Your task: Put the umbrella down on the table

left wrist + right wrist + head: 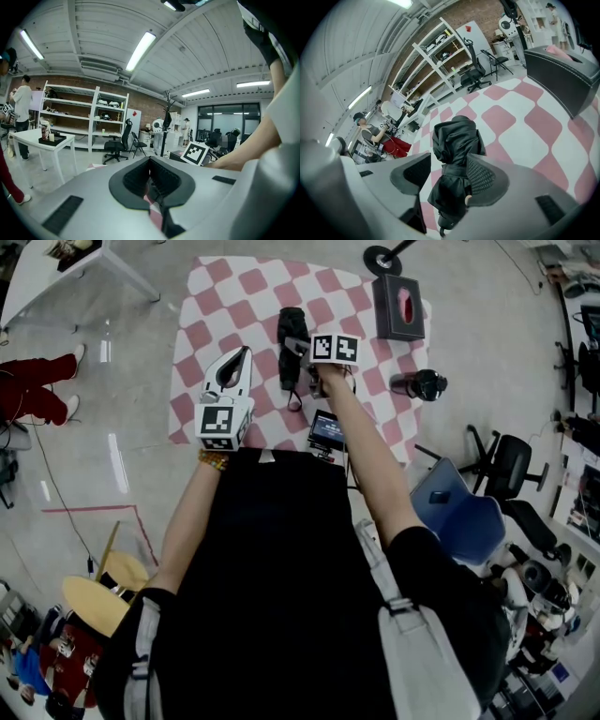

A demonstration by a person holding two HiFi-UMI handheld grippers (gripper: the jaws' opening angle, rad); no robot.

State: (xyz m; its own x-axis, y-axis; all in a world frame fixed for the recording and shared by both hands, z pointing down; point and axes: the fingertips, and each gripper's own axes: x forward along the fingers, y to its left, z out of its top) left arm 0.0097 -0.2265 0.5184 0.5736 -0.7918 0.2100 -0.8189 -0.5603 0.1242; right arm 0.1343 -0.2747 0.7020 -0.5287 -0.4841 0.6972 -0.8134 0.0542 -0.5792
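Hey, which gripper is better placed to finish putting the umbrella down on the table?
Right. The folded black umbrella sits between the right gripper's parted jaws, over the checkered table. The left gripper is off to the side, jaws together, holding nothing.

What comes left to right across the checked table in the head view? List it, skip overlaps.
left tool → umbrella → small screen device → black tissue box
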